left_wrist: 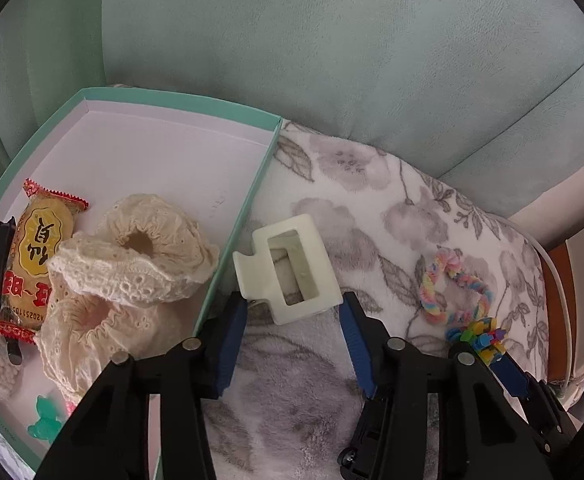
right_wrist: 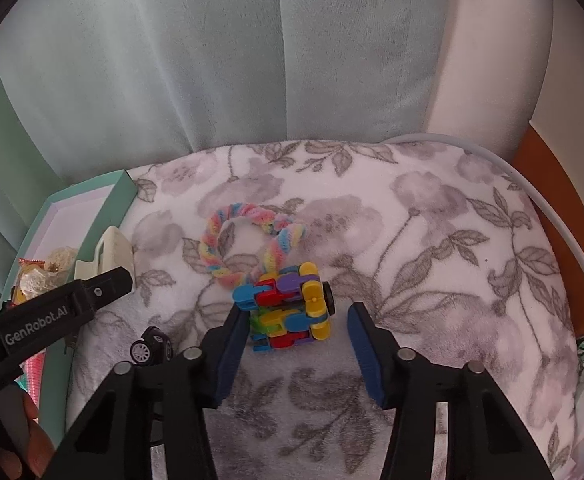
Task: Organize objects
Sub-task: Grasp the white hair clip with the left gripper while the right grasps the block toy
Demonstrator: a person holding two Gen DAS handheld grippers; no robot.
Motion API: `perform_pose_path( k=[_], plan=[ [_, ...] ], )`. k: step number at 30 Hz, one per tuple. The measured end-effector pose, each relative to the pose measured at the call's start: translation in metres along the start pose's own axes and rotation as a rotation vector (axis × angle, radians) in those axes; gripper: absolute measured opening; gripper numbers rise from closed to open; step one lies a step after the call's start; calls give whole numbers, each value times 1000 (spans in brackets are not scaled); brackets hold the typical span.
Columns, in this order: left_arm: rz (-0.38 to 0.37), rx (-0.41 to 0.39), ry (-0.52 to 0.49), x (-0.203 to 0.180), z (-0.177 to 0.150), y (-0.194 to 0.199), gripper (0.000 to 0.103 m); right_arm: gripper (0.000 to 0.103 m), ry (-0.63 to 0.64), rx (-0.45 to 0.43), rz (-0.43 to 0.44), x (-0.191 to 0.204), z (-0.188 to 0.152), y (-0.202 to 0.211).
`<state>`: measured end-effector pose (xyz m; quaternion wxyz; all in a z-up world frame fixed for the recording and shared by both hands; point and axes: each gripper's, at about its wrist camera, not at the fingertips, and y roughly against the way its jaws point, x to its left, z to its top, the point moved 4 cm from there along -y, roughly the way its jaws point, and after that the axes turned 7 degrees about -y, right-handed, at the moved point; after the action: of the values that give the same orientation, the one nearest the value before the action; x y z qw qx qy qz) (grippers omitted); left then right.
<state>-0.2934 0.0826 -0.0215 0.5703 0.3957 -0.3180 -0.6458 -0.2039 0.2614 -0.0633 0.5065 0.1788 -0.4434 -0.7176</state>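
Left gripper (left_wrist: pixel 294 312) spread, jaws flanking near end of cream hair claw (left_wrist: pixel 288 266) on floral blanket (left_wrist: pixel 372 216); contact unclear. Claw's long axis runs lower right to upper left, beside teal box (left_wrist: pixel 248 204). Right gripper (right_wrist: pixel 298 330) spread around multicolour block toy (right_wrist: pixel 288 312), left pad close, right pad apart. Toy cut off in left view, lower right. Rainbow twisted ring (right_wrist: pixel 244 248) just beyond toy. Only left view shows box contents: lace scrunchies (left_wrist: pixel 132 264), snack packet (left_wrist: pixel 36 256). Only right view shows small black wheels (right_wrist: pixel 150 348), lower left.
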Motion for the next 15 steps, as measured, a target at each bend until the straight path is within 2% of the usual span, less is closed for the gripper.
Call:
perform_pose_path(
  k=[1, 15],
  plan=[
    [-1, -1, -1, 0, 0, 0, 49, 44, -3, -3, 6, 1, -1, 1],
    [-66, -2, -17, 4, -7, 12, 49, 44, -40, -35, 12, -5, 2, 25]
  ],
)
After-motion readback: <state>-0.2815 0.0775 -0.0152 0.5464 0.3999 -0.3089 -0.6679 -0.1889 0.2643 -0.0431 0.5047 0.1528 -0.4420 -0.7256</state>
